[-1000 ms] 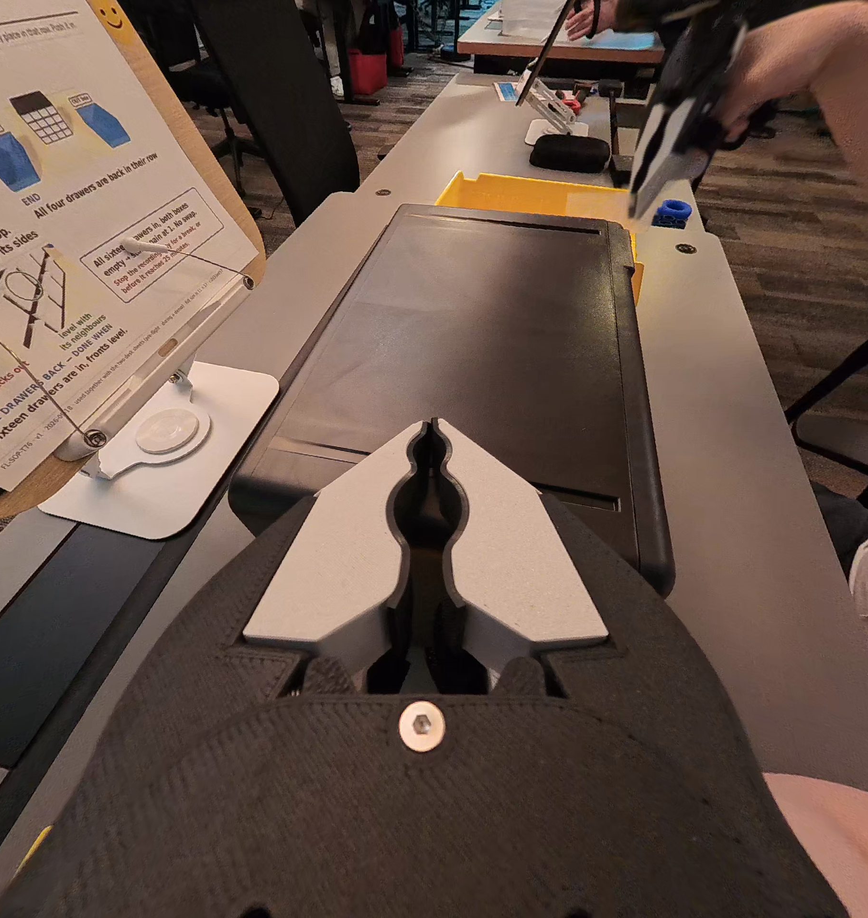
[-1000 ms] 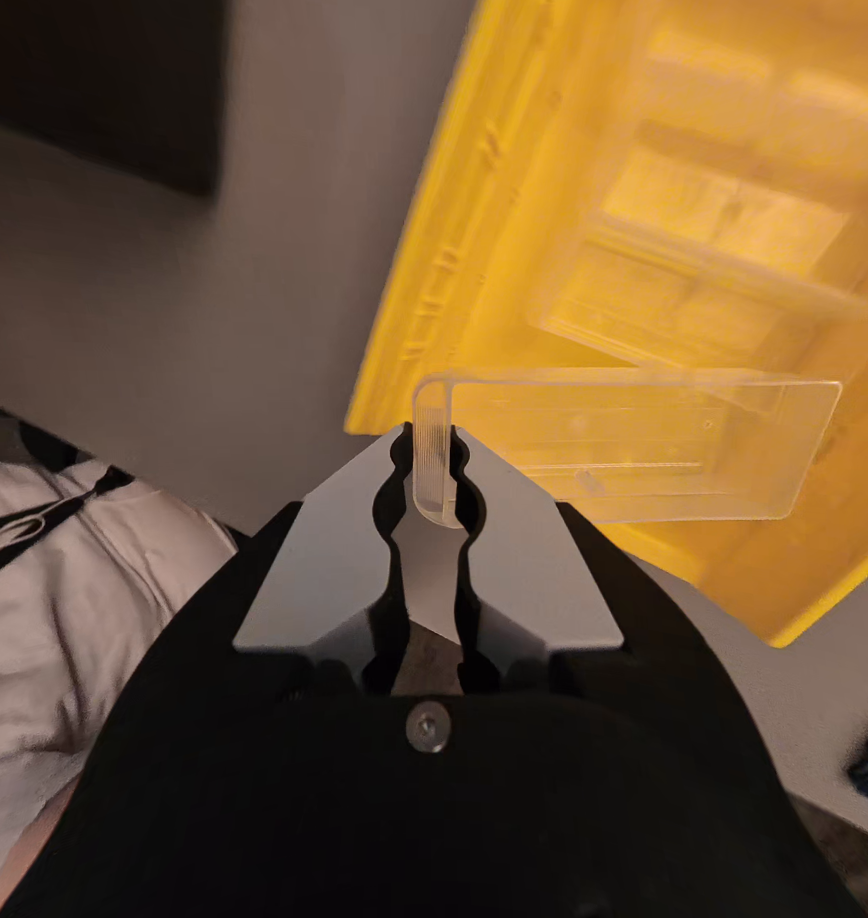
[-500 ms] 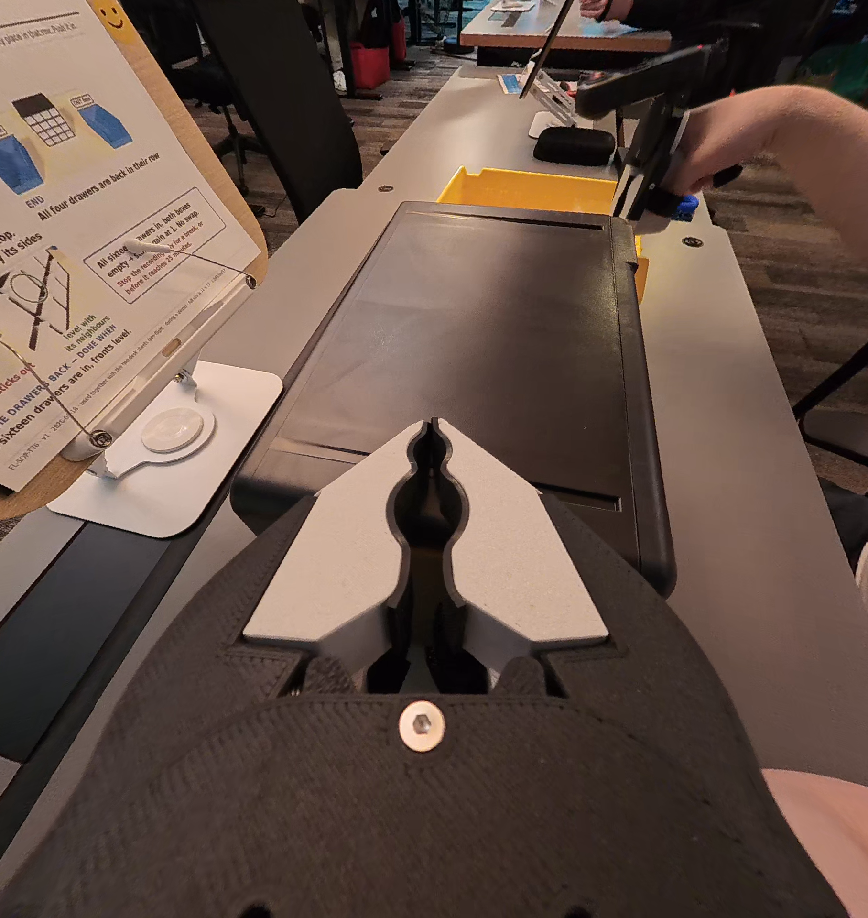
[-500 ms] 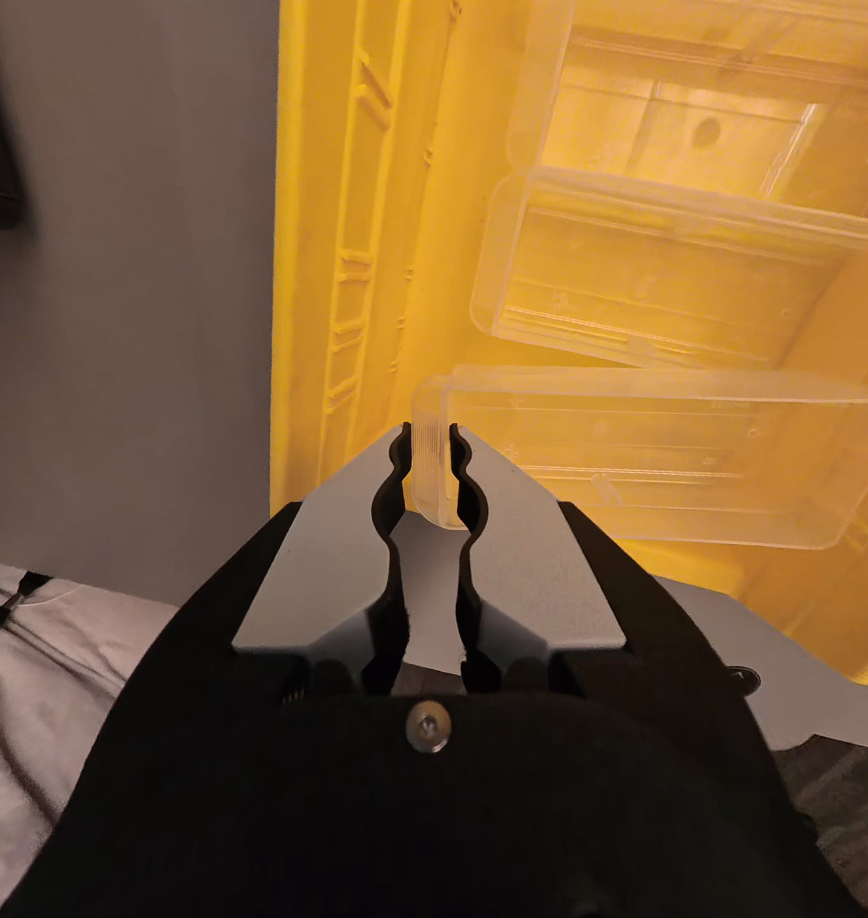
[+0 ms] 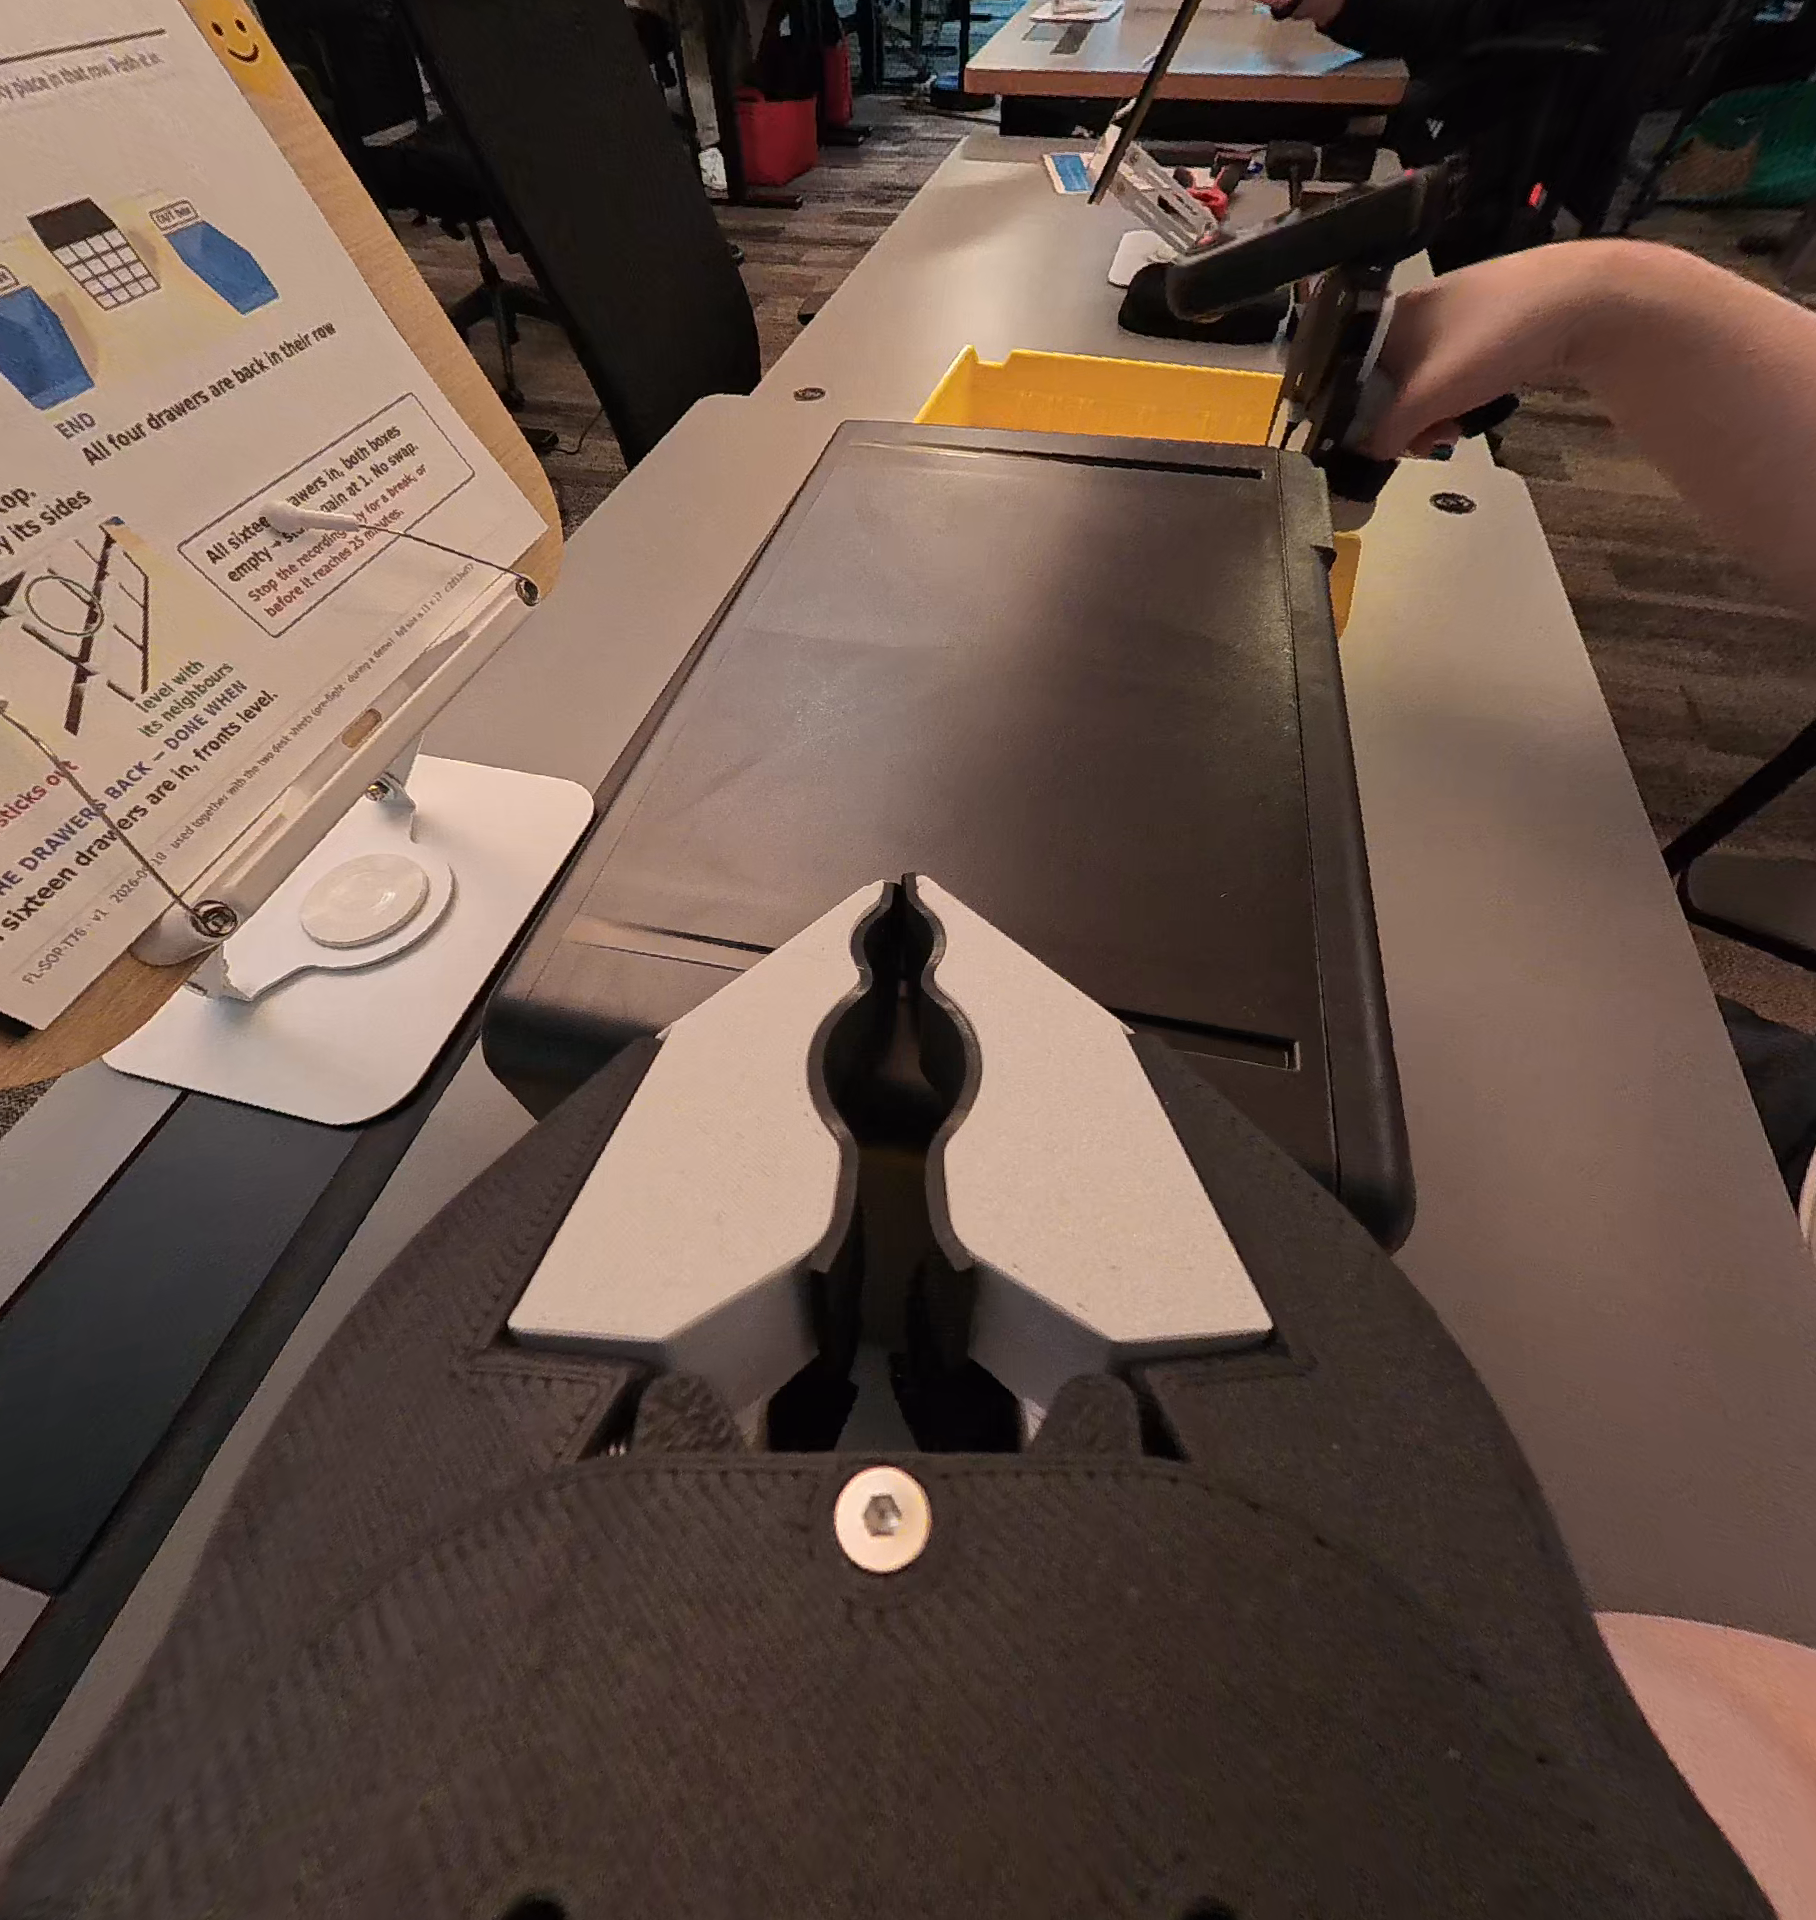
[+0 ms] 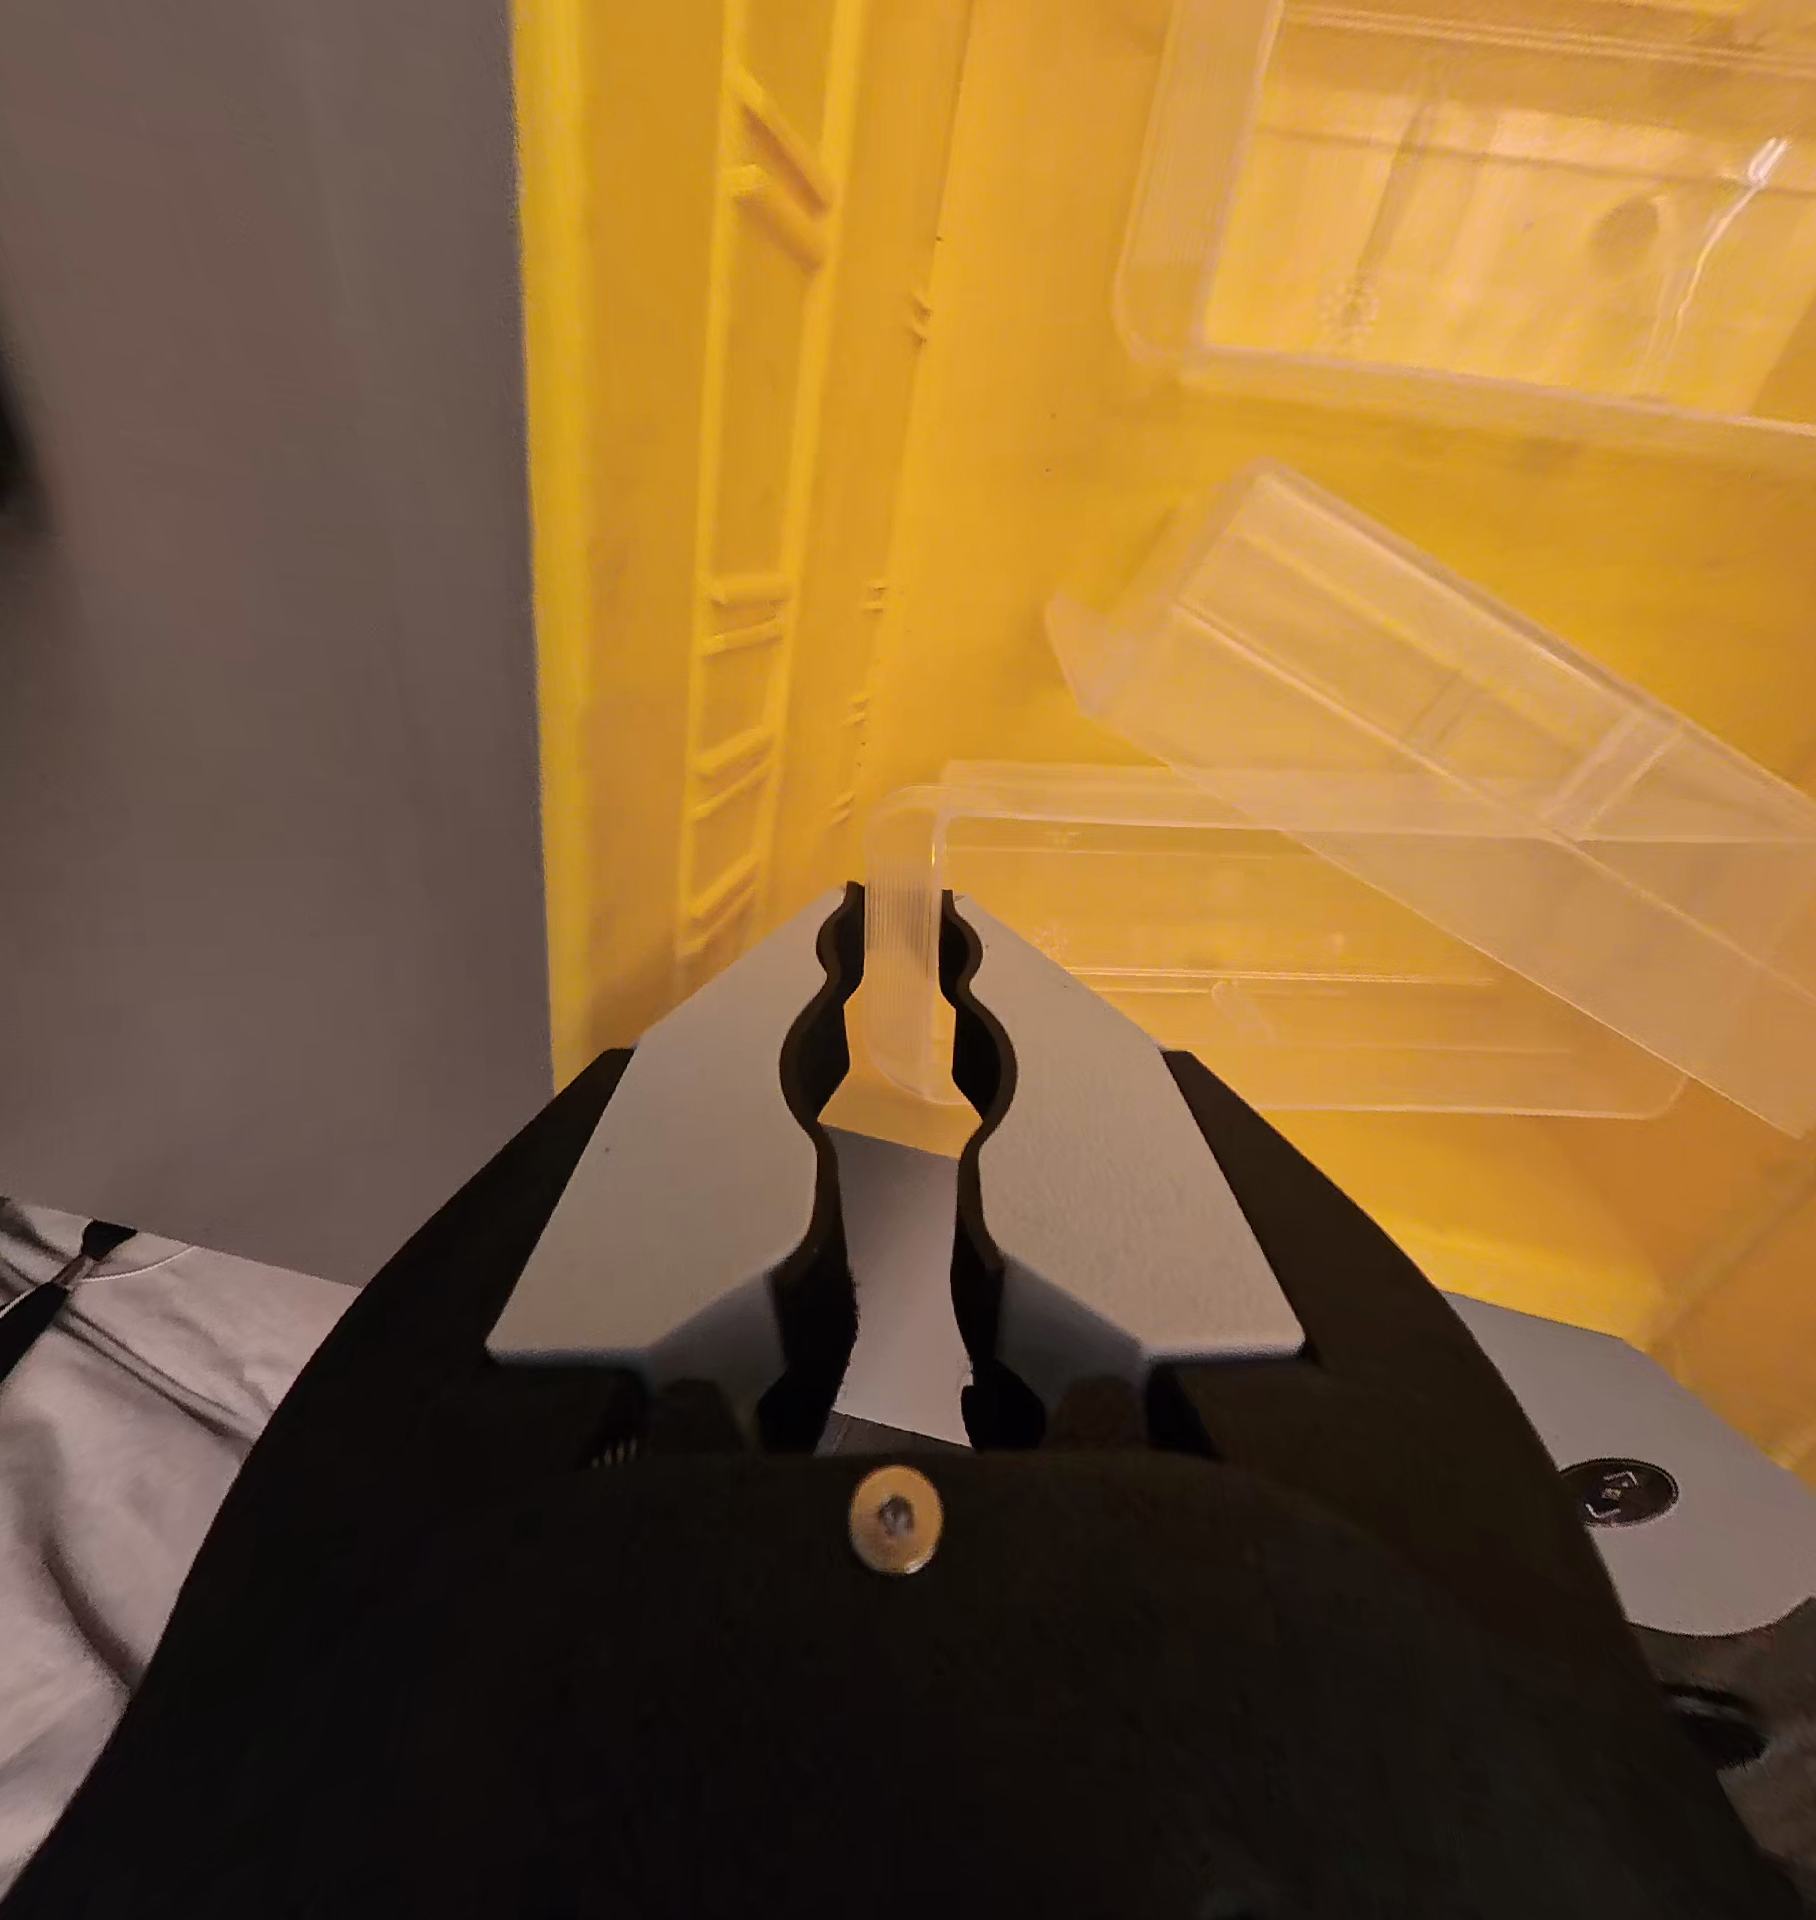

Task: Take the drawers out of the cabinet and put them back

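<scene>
Left wrist view: an instruction sheet [image 5: 135,499] on a white stand [image 5: 364,935] occupies the left edge of the grey surface [image 5: 1506,935]. The left gripper [image 5: 902,891], fingers [image 5: 738,1143] closed together on nothing, hovers above the near end of the black cabinet [image 5: 1039,707], which lies flat along the surface. A yellow bin [image 5: 1091,390] sits against the cabinet's far end; beside it a hand [image 5: 1455,353] holds the right gripper [image 5: 1345,457], tips hidden behind the cabinet's corner. Right wrist view: the right gripper [image 6: 899,904] has its fingers [image 6: 1070,1122] narrowed onto the front tab of a clear drawer [image 6: 1247,935], low inside the yellow bin [image 6: 779,416]. A second clear drawer [image 6: 1455,769] leans across it; a third [image 6: 1506,197] lies at the bin's far right.
</scene>
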The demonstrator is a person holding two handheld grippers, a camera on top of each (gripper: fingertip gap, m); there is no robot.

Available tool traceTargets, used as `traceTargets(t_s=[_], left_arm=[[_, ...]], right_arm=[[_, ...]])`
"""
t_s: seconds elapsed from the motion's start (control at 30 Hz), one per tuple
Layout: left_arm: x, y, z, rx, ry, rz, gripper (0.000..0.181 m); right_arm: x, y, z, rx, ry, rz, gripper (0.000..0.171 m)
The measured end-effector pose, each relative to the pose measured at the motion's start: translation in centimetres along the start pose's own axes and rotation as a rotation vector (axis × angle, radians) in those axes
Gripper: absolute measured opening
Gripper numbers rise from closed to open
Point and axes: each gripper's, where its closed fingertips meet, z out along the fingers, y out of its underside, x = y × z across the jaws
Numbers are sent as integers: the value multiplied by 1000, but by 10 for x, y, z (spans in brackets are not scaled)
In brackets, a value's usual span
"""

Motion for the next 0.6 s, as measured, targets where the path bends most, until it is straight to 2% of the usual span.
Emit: traceTargets(t_s=[0.2, 0.27, 0.5, 0.6], left_arm=[[0, 0, 0, 1, 2, -1, 0], [0, 0, 0, 1, 2, 0, 0], [0, 0, 0, 1, 2, -4, 0], [0, 0, 0, 2, 2, -5, 0]], right_arm=[[1, 8, -28, 36, -9, -3, 11], [-2, 5, -39, 73, -40, -11, 11], [9, -21, -70, 220, 13, -21, 11], [13, -22, -71, 203, 52, -10, 11]])
